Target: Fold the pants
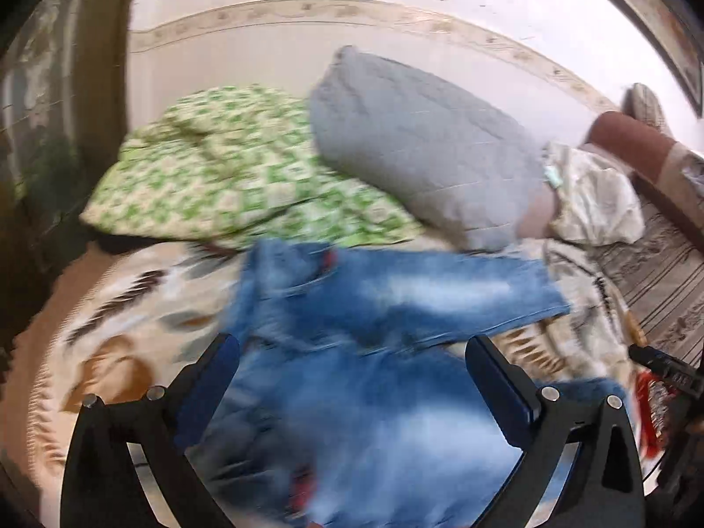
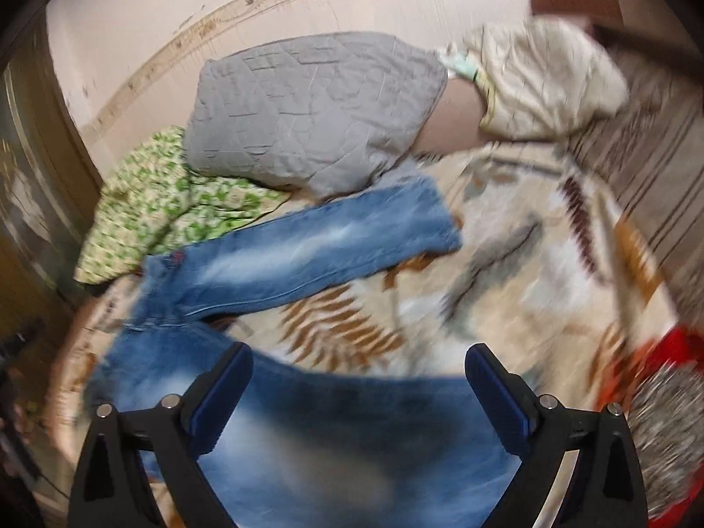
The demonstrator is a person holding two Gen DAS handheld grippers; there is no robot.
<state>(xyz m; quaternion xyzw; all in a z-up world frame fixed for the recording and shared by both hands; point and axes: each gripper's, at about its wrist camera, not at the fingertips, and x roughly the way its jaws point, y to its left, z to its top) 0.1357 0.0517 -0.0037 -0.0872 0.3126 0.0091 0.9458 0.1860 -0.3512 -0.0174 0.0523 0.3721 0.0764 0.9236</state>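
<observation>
My left gripper hangs with its jaws spread wide, nothing pinched, above the blue jeans. My right gripper is spread wide too, clear of the denim. The jeans lie on the leaf-patterned blanket, one leg reaching toward the grey quilted pillow at the bed's far edge.

Bedding: cream blanket with brown feather and leaf print spread flat | Pillow: grey quilted pillow propped against the pale wall | Quilt: green-and-white checked quilt bunched just left of the pillow | Cushion: cream satin cushion right of the pillow, touching it
</observation>
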